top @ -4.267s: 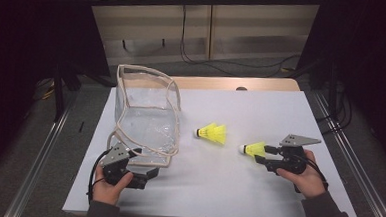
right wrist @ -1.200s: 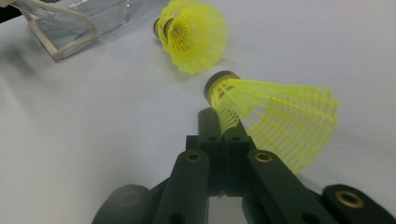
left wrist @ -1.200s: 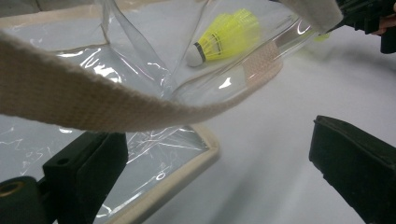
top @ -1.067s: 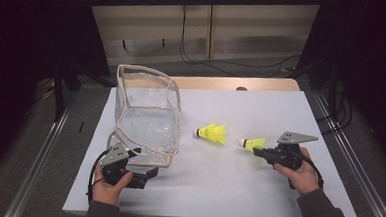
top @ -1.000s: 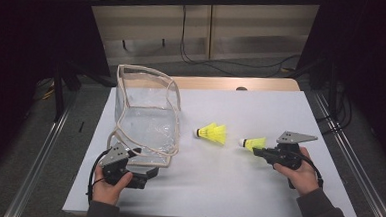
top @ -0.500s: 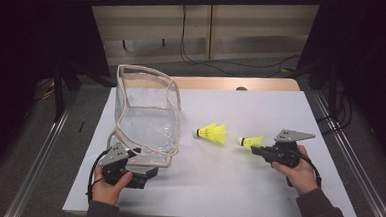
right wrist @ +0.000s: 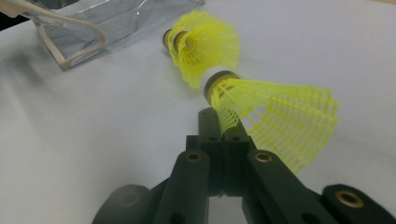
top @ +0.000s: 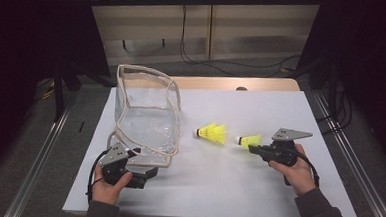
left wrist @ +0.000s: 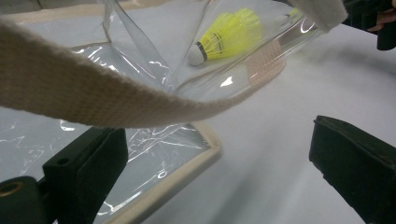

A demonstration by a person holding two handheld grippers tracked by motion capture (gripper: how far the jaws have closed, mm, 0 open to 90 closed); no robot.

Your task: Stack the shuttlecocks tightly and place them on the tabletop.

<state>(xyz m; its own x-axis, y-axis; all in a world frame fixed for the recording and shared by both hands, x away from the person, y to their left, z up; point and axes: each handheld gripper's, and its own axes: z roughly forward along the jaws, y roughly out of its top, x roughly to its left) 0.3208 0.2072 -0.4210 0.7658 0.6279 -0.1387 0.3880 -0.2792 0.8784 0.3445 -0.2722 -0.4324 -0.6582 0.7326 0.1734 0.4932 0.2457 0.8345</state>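
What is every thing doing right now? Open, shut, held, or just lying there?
Clear bag: upright on the table, mouth open, nothing visible inside.
Left gripper: jaws open, beside the bag's bottom edge, under its strap.
Right gripper: jaws shut on the skirt edge of the held shuttlecock.
Held shuttlecock: in the right gripper, cork end toward the bag.
Loose shuttlecock: lying on its side on the table.

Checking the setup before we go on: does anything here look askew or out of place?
Only the clear bag: it sags, its rim tilted, with the open left tongs at its near corner. One shuttlecock lies on the table; the right tongs pinch the other shuttlecock by its skirt edge.
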